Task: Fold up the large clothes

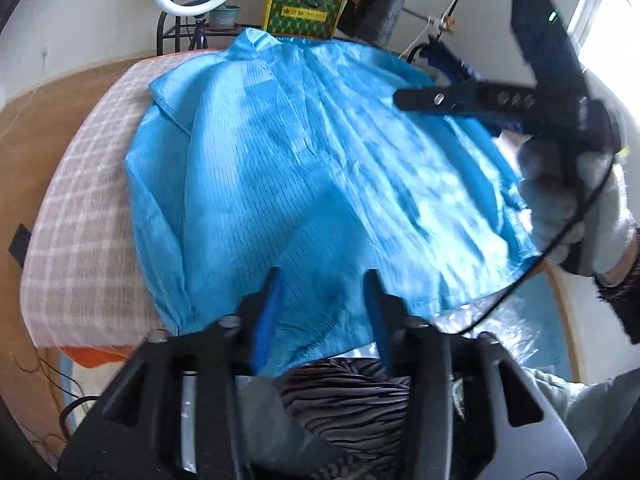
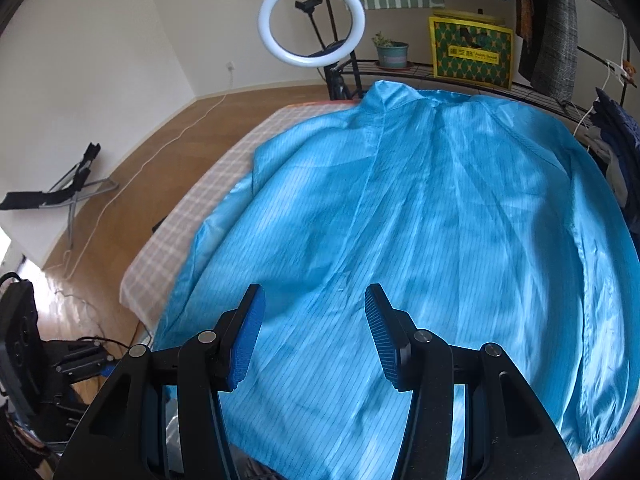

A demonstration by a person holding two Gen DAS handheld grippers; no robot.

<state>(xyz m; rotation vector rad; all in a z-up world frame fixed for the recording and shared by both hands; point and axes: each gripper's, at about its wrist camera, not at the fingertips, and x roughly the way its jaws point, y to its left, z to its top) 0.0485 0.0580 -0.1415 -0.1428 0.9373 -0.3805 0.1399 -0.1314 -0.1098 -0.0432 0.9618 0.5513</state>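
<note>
A large light-blue coat with thin dark stripes lies spread flat on a checked padded surface, collar at the far end. In the left wrist view the coat has its left side folded inward, with a diagonal edge across the middle. My left gripper hovers open over the coat's near hem, nothing between its blue pads. My right gripper stands open above the lower middle of the coat, also empty. From the left wrist view the right gripper appears side-on over the coat's right side, held by a gloved hand.
A ring light, a potted plant and a yellow-green box stand on a rack behind the surface. Hanging clothes crowd the right. Wooden floor with a cable lies left. Dark striped fabric sits below the near hem.
</note>
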